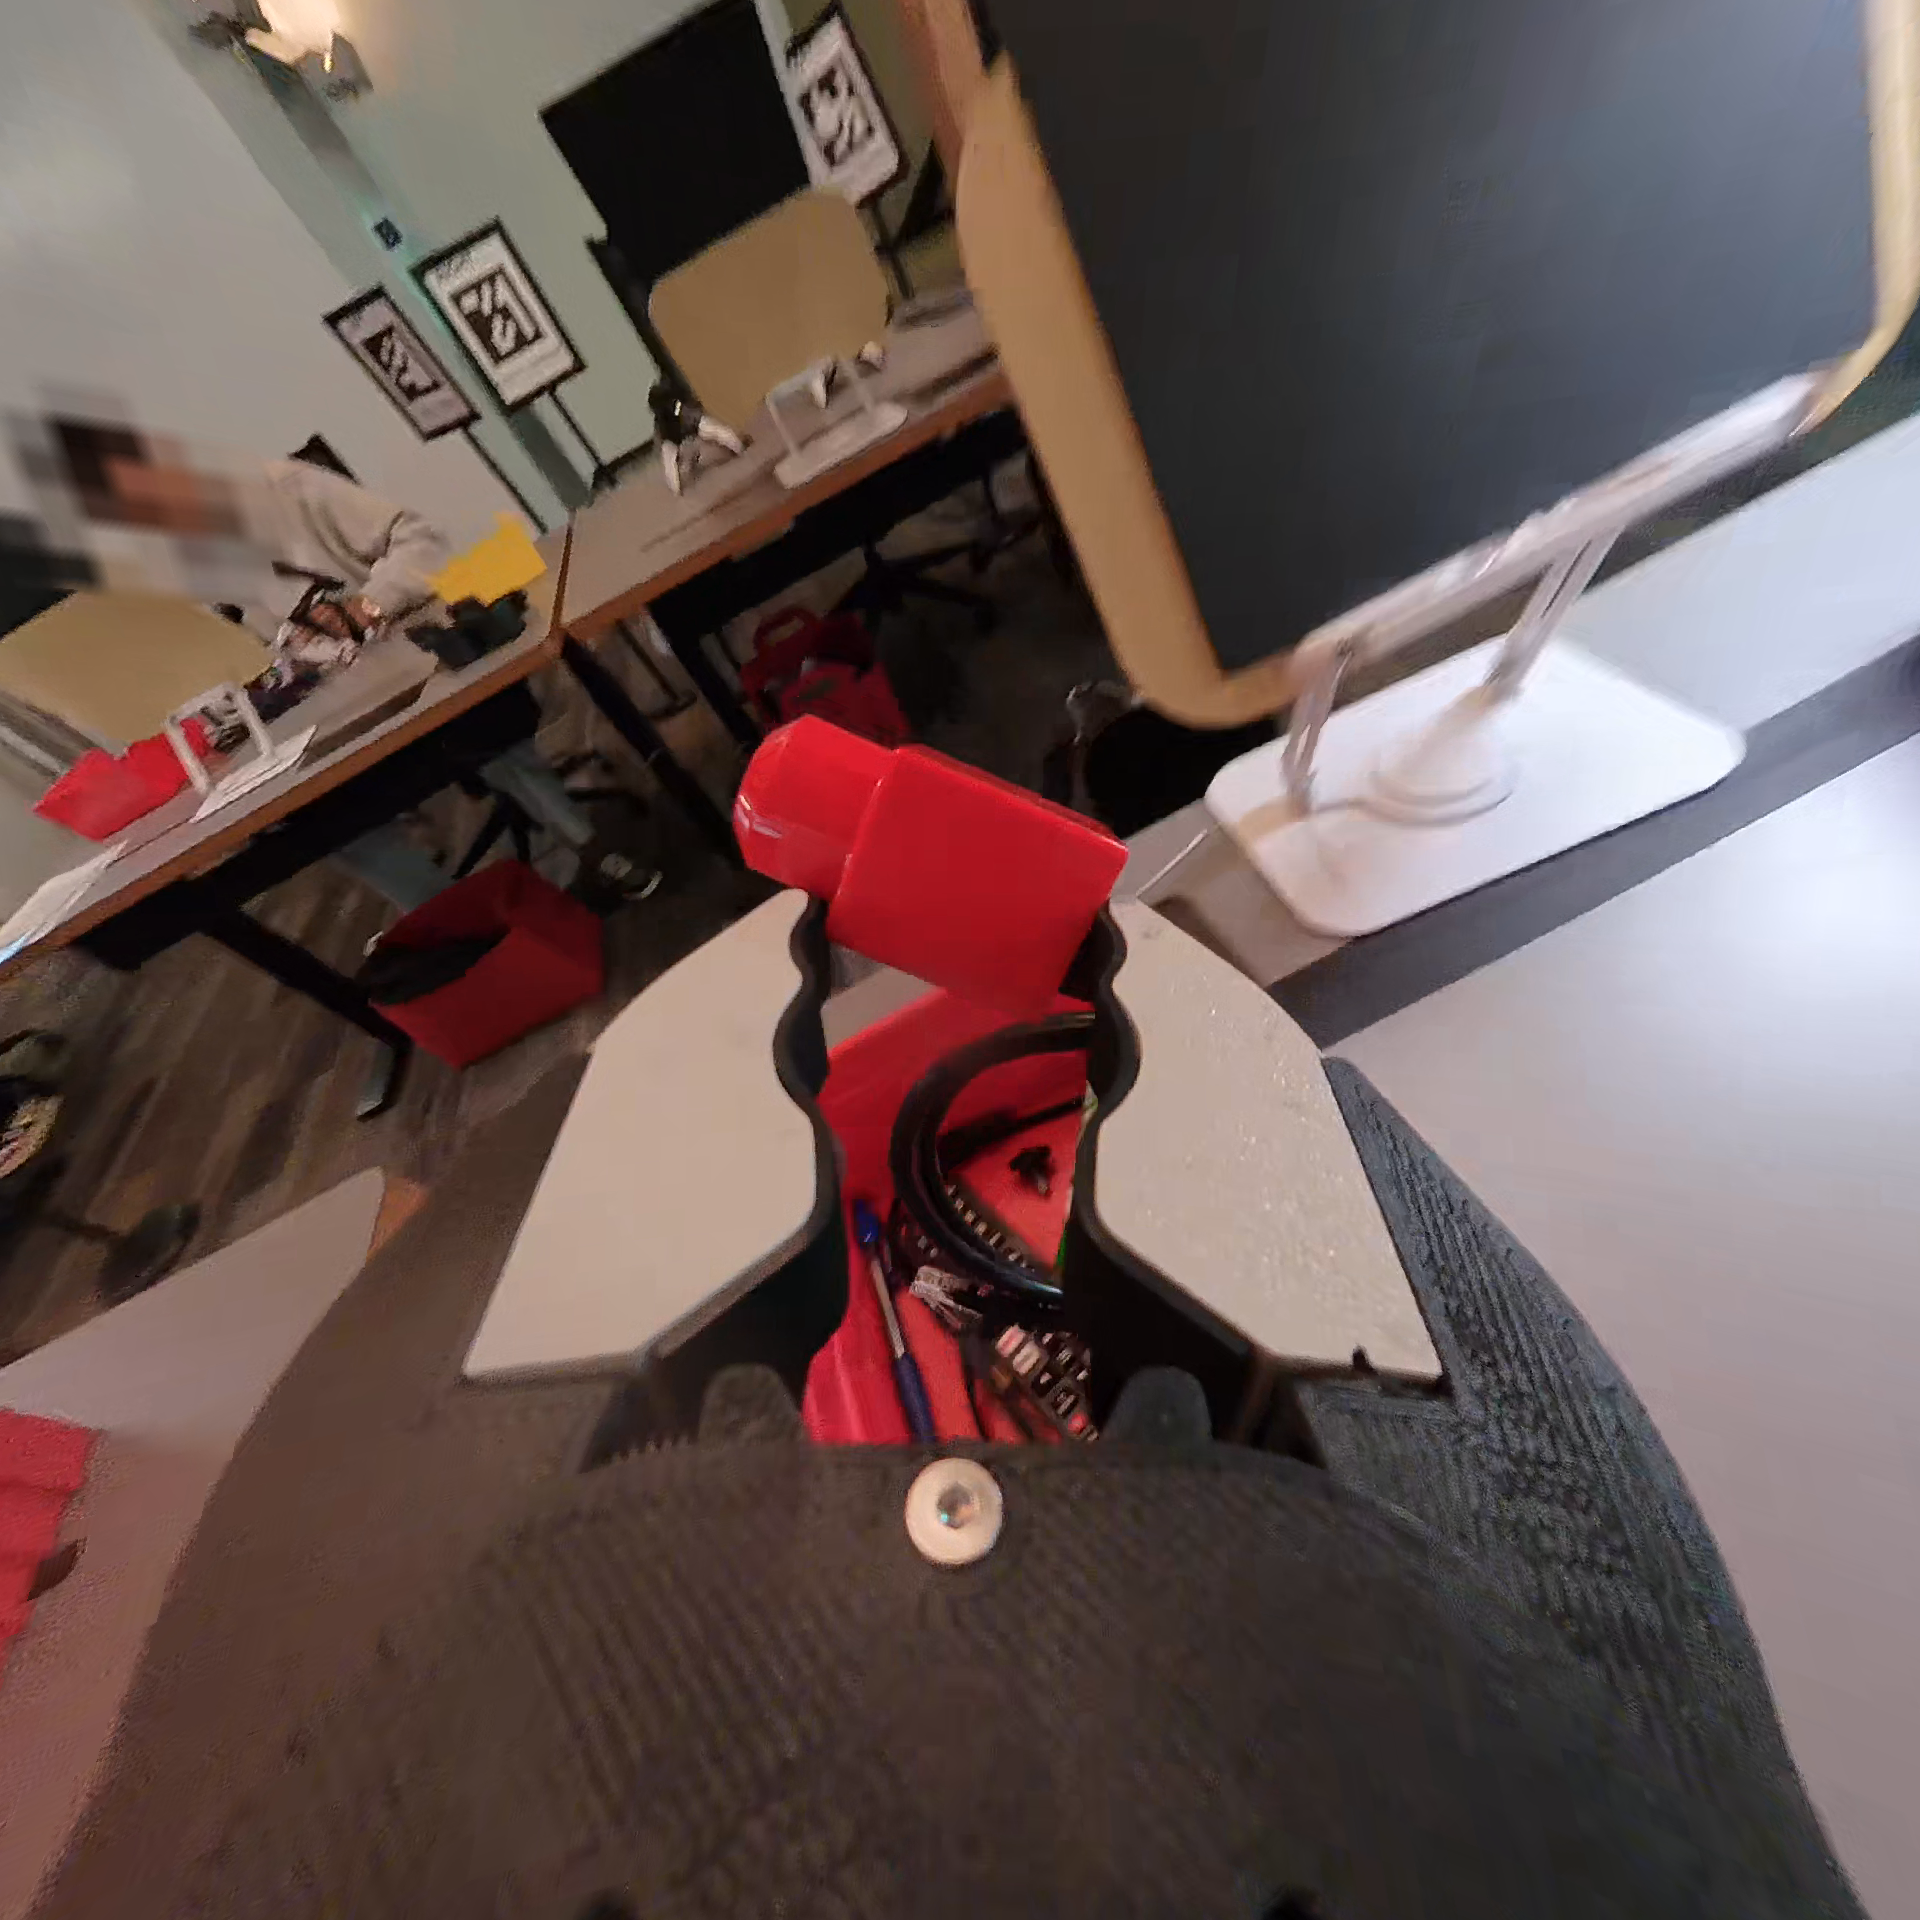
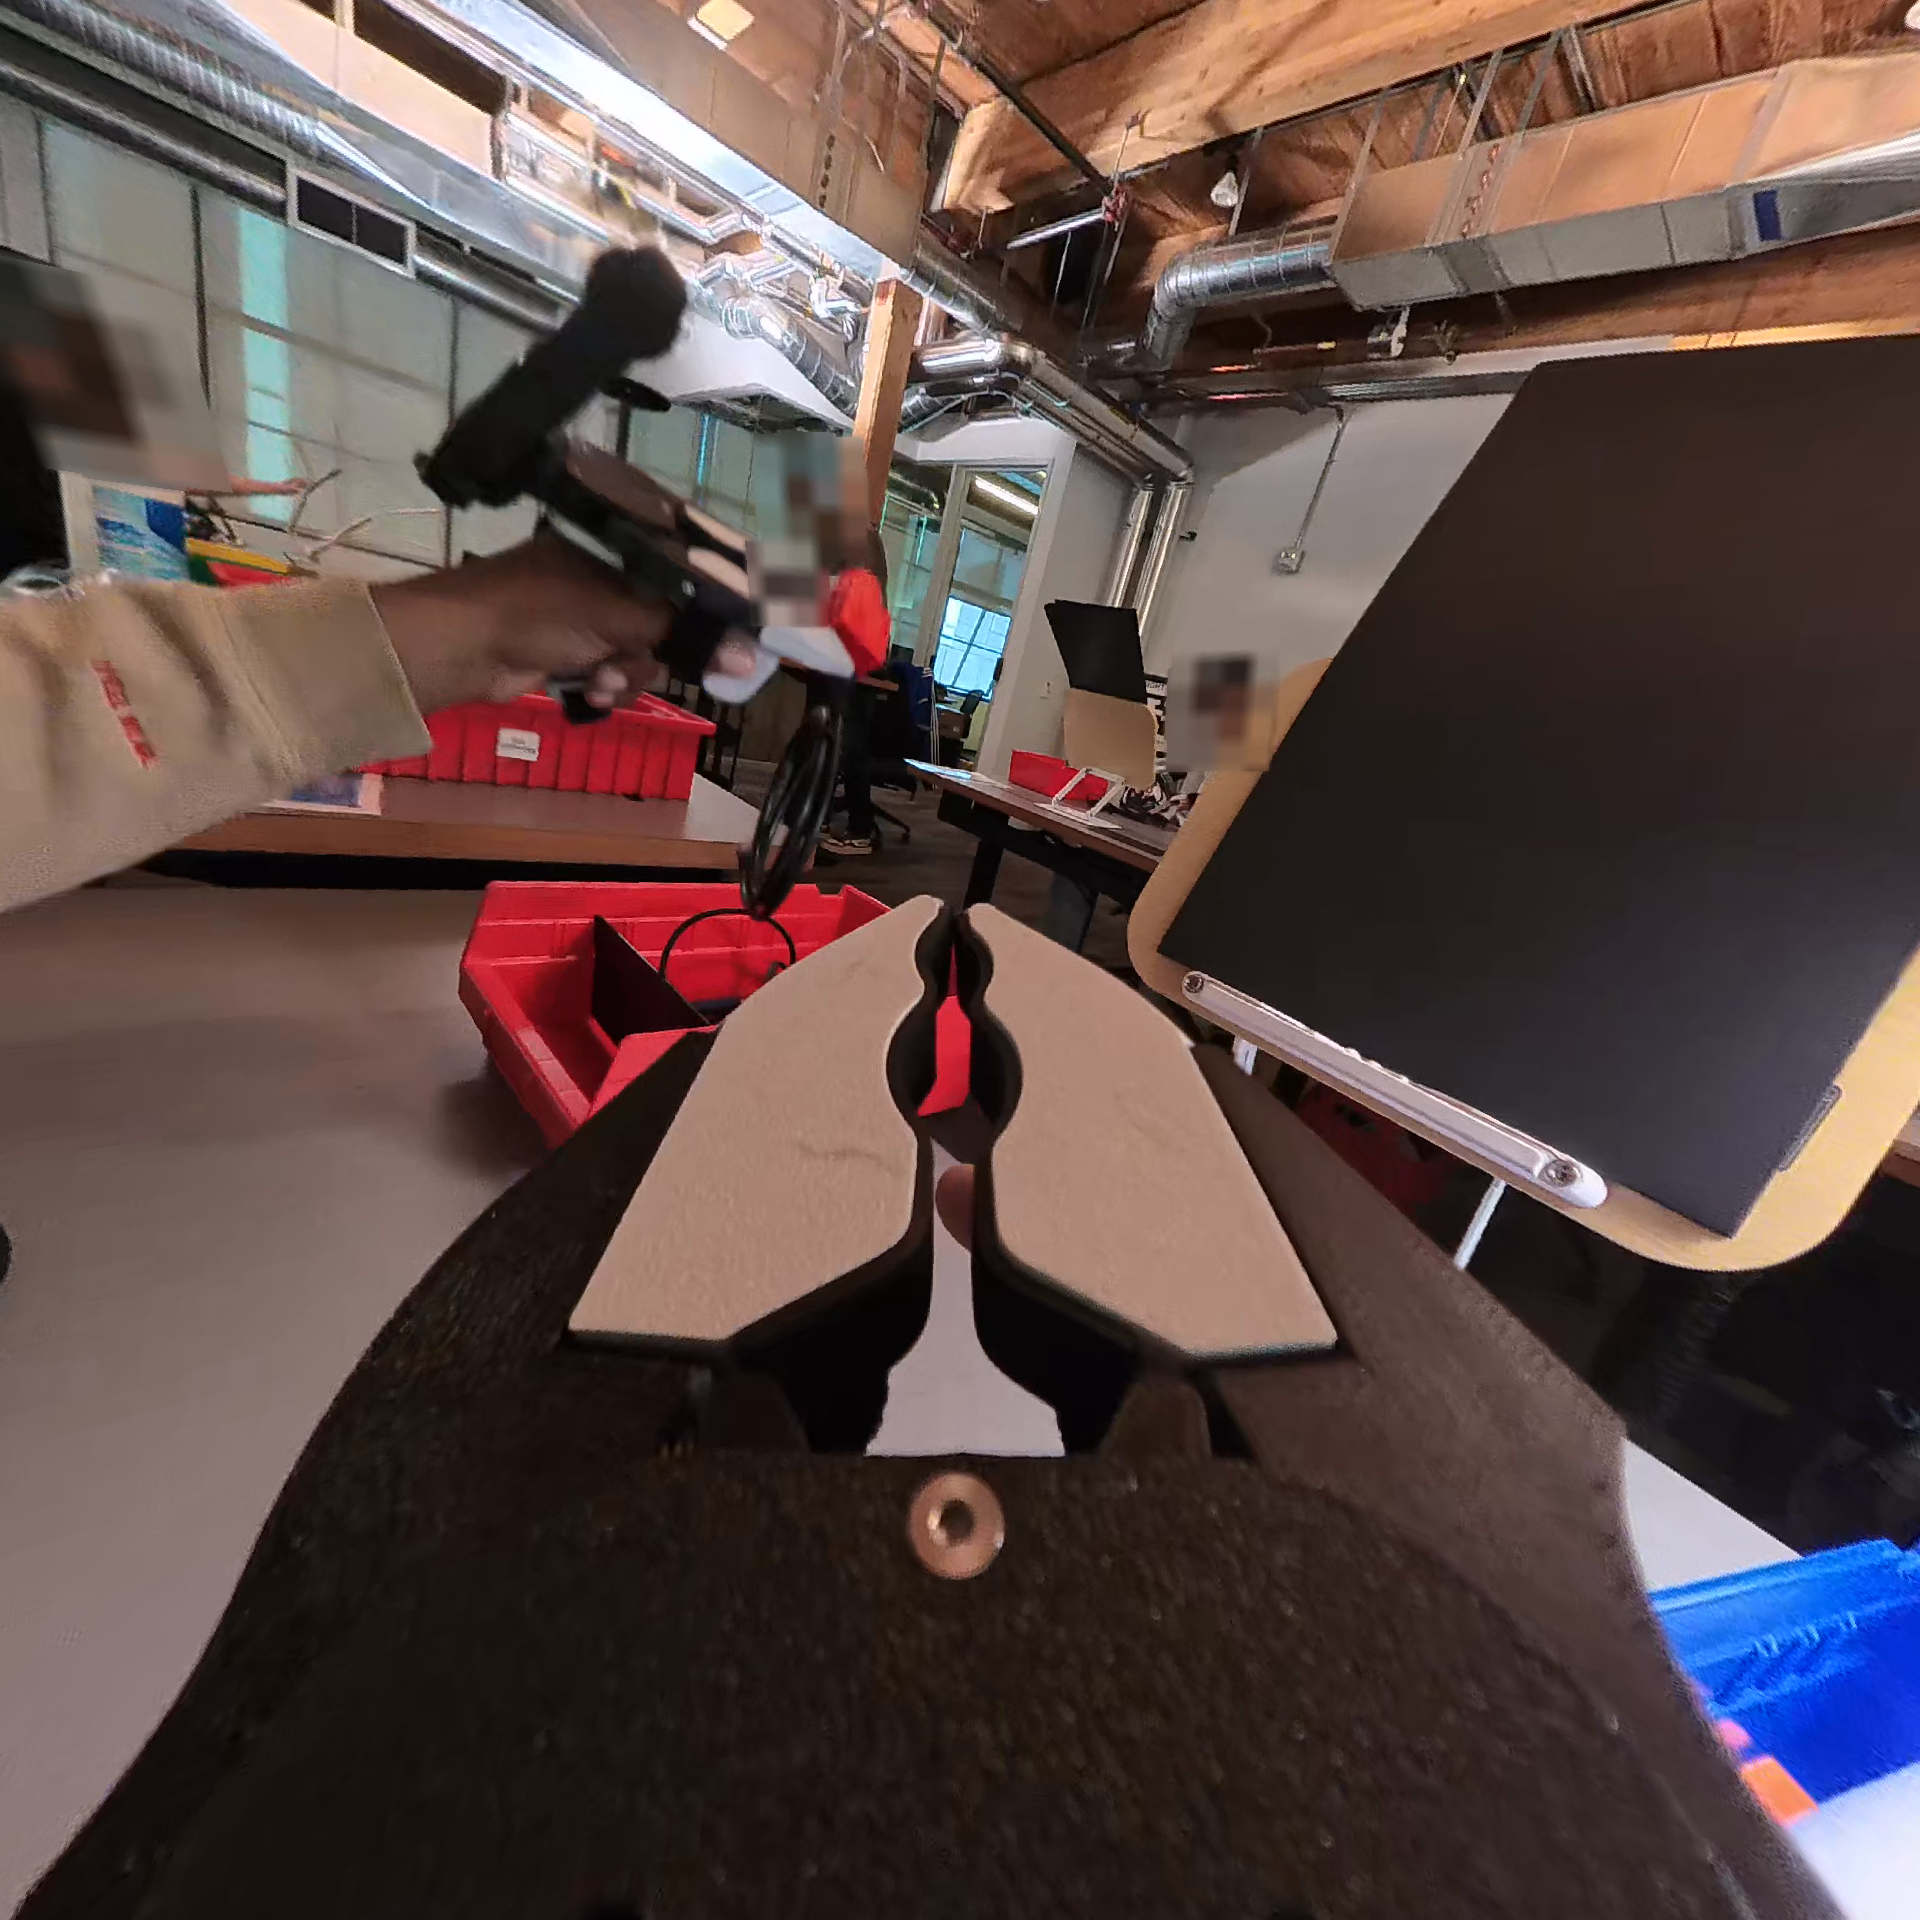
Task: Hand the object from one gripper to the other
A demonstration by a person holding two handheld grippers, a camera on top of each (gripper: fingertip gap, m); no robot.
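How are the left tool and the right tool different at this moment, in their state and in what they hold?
The left tool is shut on a red object at its fingertips; the right tool holds nothing.
The left tool's jaws stand apart by the object's width; the right tool's jaws are closed, tips nearly touching.
The left tool is lifted above the red bin, a black cable hanging under it; the right tool points toward that bin from nearer.
Both have grey fingers on black bodies.

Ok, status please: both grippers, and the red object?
Left gripper shut on red object, above red bin. Right gripper shut, empty. Cable dangles from object.
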